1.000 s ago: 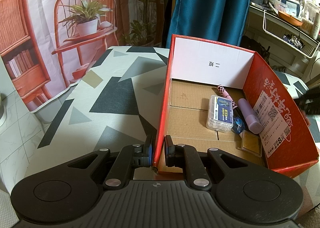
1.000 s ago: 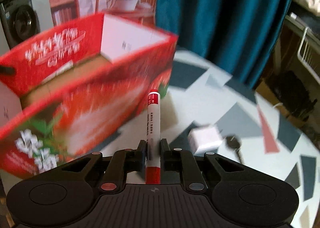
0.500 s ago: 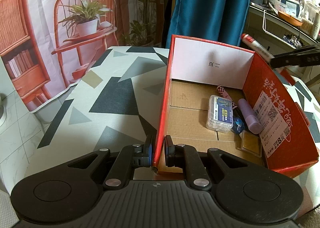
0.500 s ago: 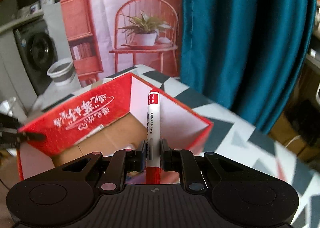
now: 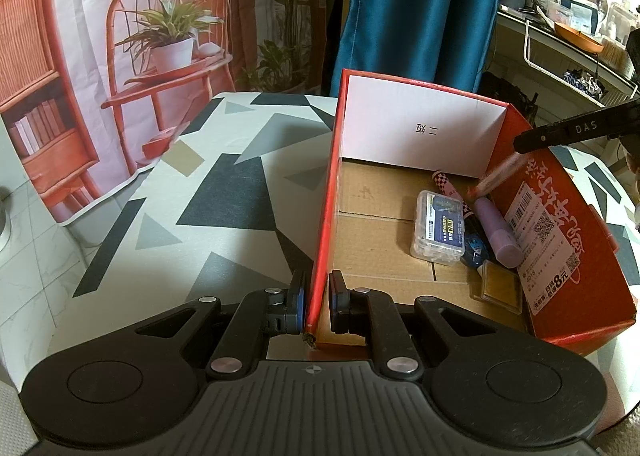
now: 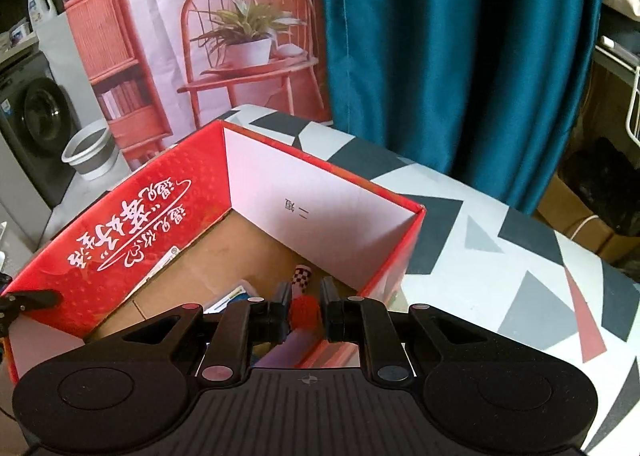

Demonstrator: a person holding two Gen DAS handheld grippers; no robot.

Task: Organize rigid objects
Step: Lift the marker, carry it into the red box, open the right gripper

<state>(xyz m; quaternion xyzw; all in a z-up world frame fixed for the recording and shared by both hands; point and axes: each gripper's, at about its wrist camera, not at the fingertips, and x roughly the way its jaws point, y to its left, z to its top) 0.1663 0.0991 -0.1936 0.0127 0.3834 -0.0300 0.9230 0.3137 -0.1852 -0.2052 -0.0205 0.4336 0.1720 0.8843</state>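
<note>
**Marker Release Over Box**

The marker (image 5: 494, 176) appears as a blurred streak at centre right of the left wrist view, just below the right gripper (image 5: 520, 147) and above the box (image 5: 320, 256) contents. In the right wrist view its red end (image 6: 305, 308) sits between the parted fingers, clear of both pads. The right jaws are opening; the marker is released and judged to be dropping into the box.

Already in the box, lower right of the left wrist view: a clear case (image 5: 440, 230), a purple tube (image 5: 498, 234), a checkered pen (image 5: 442, 181) and a small gold tile (image 5: 502, 284).

The left gripper (image 5: 318, 298), bottom centre, is clenched on the box's near wall, steadying it.

Progress: several items are stowed. No loose items show on the table (image 5: 224, 192) in either view; whether any remain cannot be told.
</note>
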